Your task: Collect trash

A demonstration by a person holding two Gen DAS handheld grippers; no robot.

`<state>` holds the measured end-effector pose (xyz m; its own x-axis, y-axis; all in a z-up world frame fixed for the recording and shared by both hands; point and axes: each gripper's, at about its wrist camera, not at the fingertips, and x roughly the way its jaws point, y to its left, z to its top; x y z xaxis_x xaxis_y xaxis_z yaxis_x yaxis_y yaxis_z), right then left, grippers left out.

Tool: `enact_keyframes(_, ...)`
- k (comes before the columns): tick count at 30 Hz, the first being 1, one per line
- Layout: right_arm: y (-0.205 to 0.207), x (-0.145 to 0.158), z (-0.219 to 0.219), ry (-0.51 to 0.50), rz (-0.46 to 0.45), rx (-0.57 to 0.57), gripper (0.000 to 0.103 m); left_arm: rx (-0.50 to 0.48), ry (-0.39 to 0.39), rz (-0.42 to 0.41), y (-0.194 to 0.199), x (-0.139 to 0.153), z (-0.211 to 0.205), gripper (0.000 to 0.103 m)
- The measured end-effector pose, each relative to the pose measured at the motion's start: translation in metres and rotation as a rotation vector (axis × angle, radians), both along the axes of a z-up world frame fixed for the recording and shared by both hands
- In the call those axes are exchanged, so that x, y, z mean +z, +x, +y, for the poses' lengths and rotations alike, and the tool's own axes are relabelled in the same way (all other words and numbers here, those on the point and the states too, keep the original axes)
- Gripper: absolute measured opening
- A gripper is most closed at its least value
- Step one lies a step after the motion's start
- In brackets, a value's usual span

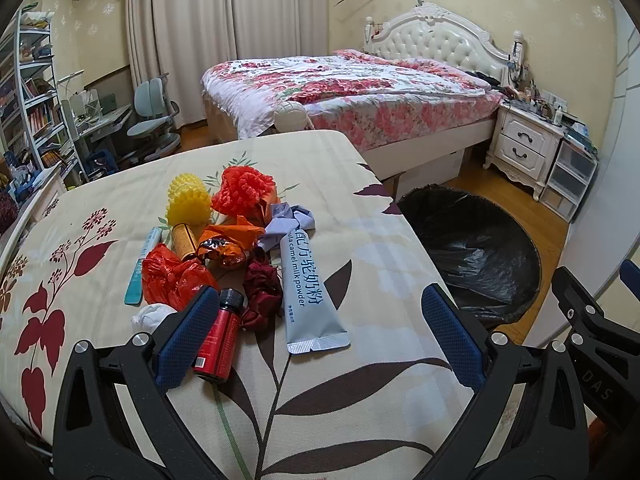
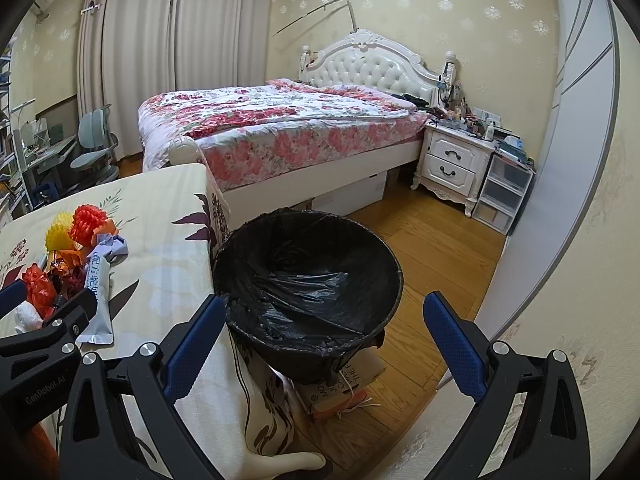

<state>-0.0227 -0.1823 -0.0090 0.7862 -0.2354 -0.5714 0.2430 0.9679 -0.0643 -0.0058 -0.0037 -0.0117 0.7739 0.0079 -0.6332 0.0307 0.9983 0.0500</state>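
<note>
A pile of trash lies on the cloth-covered table: a red bottle, a grey milk powder sachet, a red plastic bag, a dark red cloth, an orange wrapper, a teal stick and a white wad. My left gripper is open and empty, just short of the pile, its left finger beside the red bottle. My right gripper is open and empty over the black-lined trash bin. The bin also shows in the left wrist view.
A yellow spiky ball and a red-orange pompom sit at the back of the pile. The bin stands on a cardboard box right of the table. A bed, a nightstand and a desk chair stand behind.
</note>
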Motion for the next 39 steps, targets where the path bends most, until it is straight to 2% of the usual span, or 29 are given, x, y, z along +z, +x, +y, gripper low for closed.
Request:
enact_keyframes(6, 0.000, 0.000, 0.000, 0.000, 0.001, 0.000, 0.097, 0.001, 0.001, 0.002, 0.002, 0.002, 0.001, 0.099)
enact_keyframes(13, 0.001, -0.009, 0.008, 0.004, 0.012, 0.017, 0.097, 0.009, 0.010, 0.013, -0.007, -0.011, 0.007, 0.099)
enact_keyframes(29, 0.011, -0.021, 0.066, 0.030, 0.083, 0.188, 0.096, 0.155, 0.014, 0.093, -0.025, -0.020, 0.088, 0.098)
enact_keyframes(33, 0.014, -0.022, 0.075, 0.032, 0.095, 0.209, 0.096, 0.162, -0.002, 0.121, -0.020, -0.022, 0.100, 0.089)
enact_keyframes(37, 0.016, -0.022, 0.078, 0.037, 0.103, 0.221, 0.096, 0.158, -0.023, 0.119, -0.015, -0.022, 0.106, 0.087)
enact_keyframes(39, 0.018, -0.023, 0.079, 0.037, 0.106, 0.226, 0.096, 0.155, -0.030, 0.121, -0.013, -0.021, 0.107, 0.082)
